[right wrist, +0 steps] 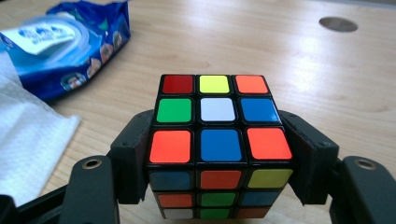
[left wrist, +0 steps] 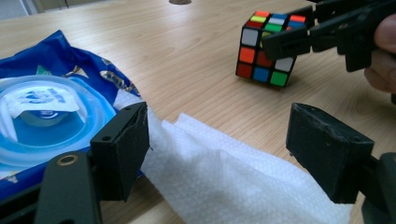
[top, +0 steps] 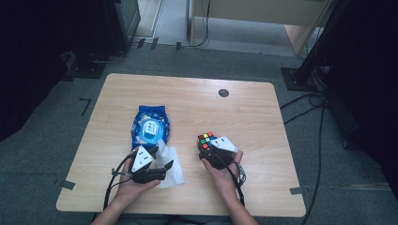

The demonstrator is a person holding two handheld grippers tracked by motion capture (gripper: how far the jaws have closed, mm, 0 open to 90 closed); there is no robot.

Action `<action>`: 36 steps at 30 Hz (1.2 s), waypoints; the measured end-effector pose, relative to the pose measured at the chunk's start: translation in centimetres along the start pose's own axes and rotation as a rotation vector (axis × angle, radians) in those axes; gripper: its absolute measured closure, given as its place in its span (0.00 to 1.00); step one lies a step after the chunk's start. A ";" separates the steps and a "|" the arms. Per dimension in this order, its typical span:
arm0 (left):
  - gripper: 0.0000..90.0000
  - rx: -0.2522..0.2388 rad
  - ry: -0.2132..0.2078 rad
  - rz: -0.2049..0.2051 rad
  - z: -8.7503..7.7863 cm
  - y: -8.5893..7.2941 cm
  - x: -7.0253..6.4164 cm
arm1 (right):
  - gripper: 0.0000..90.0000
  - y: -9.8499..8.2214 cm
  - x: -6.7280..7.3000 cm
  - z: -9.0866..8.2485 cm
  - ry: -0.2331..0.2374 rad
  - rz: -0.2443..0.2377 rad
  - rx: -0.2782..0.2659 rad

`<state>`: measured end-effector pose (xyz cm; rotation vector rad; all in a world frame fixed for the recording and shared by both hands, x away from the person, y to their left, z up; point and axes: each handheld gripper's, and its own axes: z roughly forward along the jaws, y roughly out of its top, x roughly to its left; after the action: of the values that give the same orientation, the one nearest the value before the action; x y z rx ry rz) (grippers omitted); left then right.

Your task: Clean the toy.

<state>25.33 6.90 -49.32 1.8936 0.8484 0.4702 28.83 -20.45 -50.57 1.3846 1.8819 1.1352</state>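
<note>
White wipe (left wrist: 224, 177): 1 | cube (right wrist: 217, 140): 1, clamped in right claw (right wrist: 217, 154) | left claw (left wrist: 217, 154): released

Open surface (top: 244, 110) beyond the cube (top: 205, 139) and to its right. Blocked on the left by wipes pack (top: 150, 125) and tissue (top: 170, 166); apparently a narrow lane between tissue and cube.
</note>
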 end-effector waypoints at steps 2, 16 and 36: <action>0.24 -0.001 0.008 -0.004 -0.1 0.0 0.1 | 0.38 -0.2 -0.1 0.3 0.002 0.006 0.005; 0.22 -0.020 0.083 -0.113 -2.8 0.9 1.9 | 0.16 0.8 -1.8 -4.1 0.025 0.047 -0.065; 0.21 0.178 0.301 -0.201 -10.9 -6.8 9.4 | 0.09 -7.7 -14.3 -13.4 -0.173 0.189 0.099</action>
<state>22.39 22.51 -50.76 1.8989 1.3030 0.5798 18.94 -38.99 -51.38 1.6893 1.7337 0.9836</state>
